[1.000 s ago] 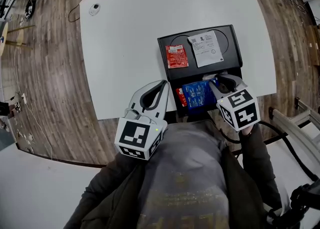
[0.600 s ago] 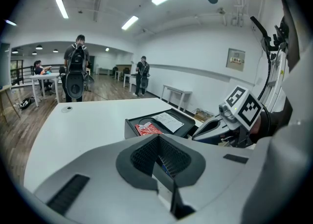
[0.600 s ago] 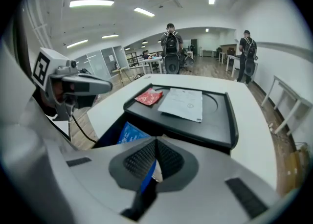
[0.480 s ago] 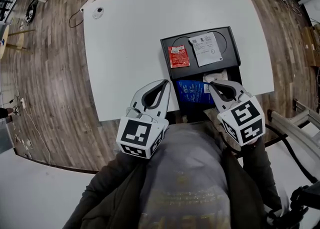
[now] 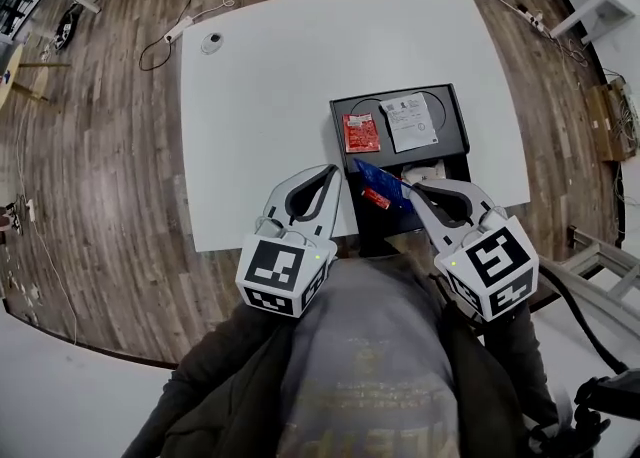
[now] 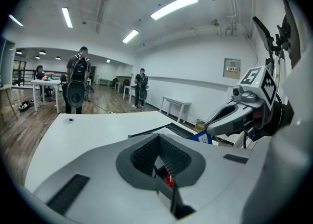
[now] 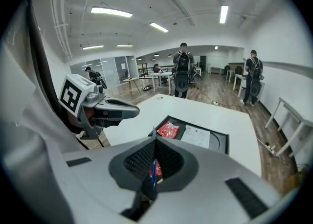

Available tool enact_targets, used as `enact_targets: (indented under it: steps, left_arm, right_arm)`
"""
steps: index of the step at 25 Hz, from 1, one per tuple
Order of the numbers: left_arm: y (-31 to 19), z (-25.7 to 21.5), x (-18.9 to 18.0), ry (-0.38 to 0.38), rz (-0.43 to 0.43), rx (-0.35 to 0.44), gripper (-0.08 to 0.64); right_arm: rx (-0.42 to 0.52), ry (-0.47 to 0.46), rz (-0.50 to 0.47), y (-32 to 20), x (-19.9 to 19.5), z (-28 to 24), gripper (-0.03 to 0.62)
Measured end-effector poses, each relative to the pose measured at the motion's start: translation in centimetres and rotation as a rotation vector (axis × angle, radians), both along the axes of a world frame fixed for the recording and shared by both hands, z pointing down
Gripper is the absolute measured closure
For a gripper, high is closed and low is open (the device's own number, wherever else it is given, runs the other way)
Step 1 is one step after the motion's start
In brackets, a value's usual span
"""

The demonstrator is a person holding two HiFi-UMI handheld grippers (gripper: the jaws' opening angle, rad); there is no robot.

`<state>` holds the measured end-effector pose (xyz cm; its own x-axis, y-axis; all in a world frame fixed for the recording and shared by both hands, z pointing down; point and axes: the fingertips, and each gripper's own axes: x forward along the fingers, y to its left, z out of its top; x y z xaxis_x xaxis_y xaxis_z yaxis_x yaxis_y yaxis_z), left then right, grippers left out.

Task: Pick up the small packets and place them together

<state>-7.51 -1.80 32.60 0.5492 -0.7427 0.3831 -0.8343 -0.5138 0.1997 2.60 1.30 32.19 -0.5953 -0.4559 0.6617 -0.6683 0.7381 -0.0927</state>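
Above white worktop [image 5: 260, 96] and its one black tray [image 5: 452, 138], holds left hand-held gripper [image 5: 335, 172] closed and empty, clamps one blue packet [image 5: 386, 184] edge-on in right hand-held gripper [image 5: 412, 187], over two red packets [image 5: 358, 132] and one white slip [image 5: 410, 122] in tray.

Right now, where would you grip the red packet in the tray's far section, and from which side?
Probably its near edge, coming steeply from above. The red packet lies flat, so only an edge can be pinched; the white packet sits close on its right, the tray wall on its left.
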Motion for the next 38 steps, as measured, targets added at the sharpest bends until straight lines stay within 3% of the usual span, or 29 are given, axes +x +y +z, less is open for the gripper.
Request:
enact_targets:
  steps: [13,26,32,38]
  left_arm:
    - [-1.1,-1.2,-1.6,0.004,-0.071,0.039,0.558]
    - [-2.2,1.3,-2.5,-0.063,-0.153,-0.06,0.558]
    - [-2.4,2.3,-3.4,-0.079,-0.206,-0.111,0.558]
    - [-3.0,3.4,-3.6,-0.074,-0.208,-0.126,0.558]
  right_arm:
    - [0.123,-0.114,-0.032,-4.5,-0.7,-6.0,0.588]
    - [-0.027,-0.147,0.011,-12.8,2.3,0.8,0.588]
    - [-0.084,-0.083,0.013,-14.3,2.7,3.8,0.586]
    - [-0.08,-0.018,0.044,-15.3,2.9,5.9,0.586]
